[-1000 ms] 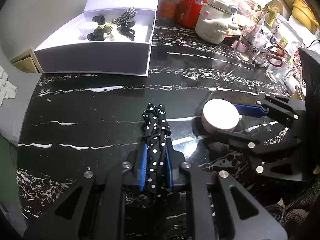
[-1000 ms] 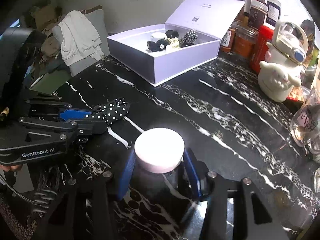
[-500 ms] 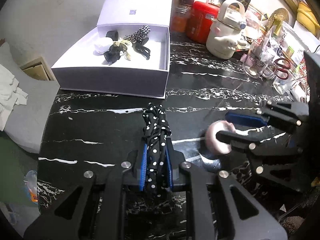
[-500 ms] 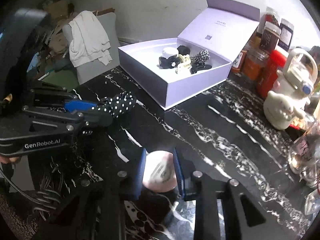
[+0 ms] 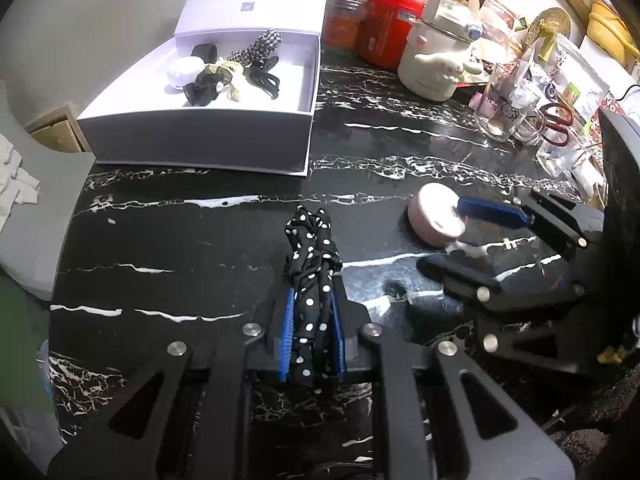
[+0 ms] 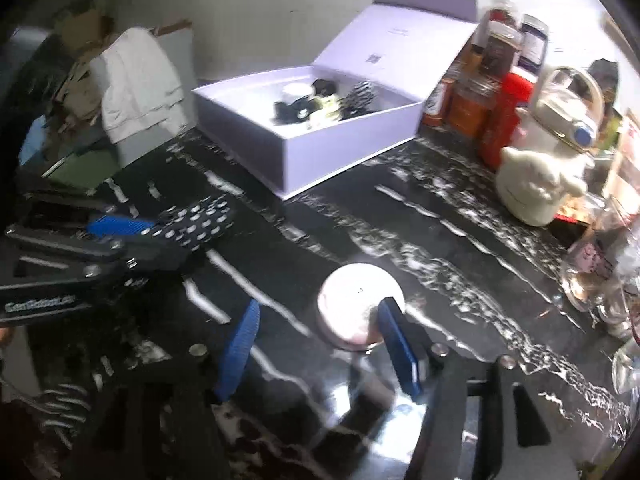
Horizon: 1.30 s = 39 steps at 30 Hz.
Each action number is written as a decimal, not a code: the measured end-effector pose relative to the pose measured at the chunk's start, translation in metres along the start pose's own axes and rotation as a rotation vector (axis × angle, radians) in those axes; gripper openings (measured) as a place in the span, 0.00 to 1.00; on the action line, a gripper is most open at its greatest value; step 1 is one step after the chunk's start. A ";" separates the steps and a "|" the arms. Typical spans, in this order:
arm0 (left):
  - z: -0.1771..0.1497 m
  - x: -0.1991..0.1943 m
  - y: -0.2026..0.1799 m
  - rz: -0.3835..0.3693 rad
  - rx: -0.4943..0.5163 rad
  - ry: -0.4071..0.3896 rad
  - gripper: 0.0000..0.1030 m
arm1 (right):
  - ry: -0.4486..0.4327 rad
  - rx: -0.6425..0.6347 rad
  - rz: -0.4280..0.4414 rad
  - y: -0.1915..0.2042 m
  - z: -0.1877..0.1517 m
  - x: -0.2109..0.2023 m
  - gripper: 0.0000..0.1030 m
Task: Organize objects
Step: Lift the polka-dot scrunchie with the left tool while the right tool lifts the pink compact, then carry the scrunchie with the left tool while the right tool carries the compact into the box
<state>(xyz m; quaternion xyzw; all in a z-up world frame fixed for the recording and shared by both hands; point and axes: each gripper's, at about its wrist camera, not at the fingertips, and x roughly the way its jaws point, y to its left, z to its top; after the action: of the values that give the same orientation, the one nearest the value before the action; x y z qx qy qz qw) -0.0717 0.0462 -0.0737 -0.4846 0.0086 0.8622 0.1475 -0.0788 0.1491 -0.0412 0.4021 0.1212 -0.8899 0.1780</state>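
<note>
- Already, several hair pieces sit in the white box (image 5: 208, 136), upper left.
- Left gripper (image 5: 311, 320) clamps the polka-dot scrunchie (image 5: 310, 248), centre — unboxed.
- Right gripper (image 6: 320, 344) gapes — pink jar (image 6: 358, 304) loose on the counter (image 5: 180, 232).

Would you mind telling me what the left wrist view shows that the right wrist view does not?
Only the left wrist view shows red-handled scissors in a glass. Only the right wrist view shows a white cloth draped beyond the counter. Both show the open white box, the polka-dot fabric clamped in the left gripper, and the pink round tin by the open right gripper, apparently not gripped.
</note>
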 end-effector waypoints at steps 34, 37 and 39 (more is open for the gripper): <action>0.010 0.027 -0.003 -0.044 -0.020 0.036 0.15 | 0.086 0.173 -0.039 -0.032 0.006 0.039 0.95; 0.009 0.026 -0.002 -0.045 -0.020 0.034 0.15 | 0.039 0.162 -0.033 -0.027 0.010 0.033 0.50; 0.008 0.026 -0.002 -0.046 -0.022 0.035 0.15 | 0.041 0.164 -0.033 -0.026 0.012 0.033 0.50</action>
<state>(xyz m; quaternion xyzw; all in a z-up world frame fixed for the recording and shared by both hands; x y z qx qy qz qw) -0.0908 0.0554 -0.0905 -0.5014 -0.0096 0.8499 0.1619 -0.1181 0.1611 -0.0568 0.4315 0.0581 -0.8912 0.1272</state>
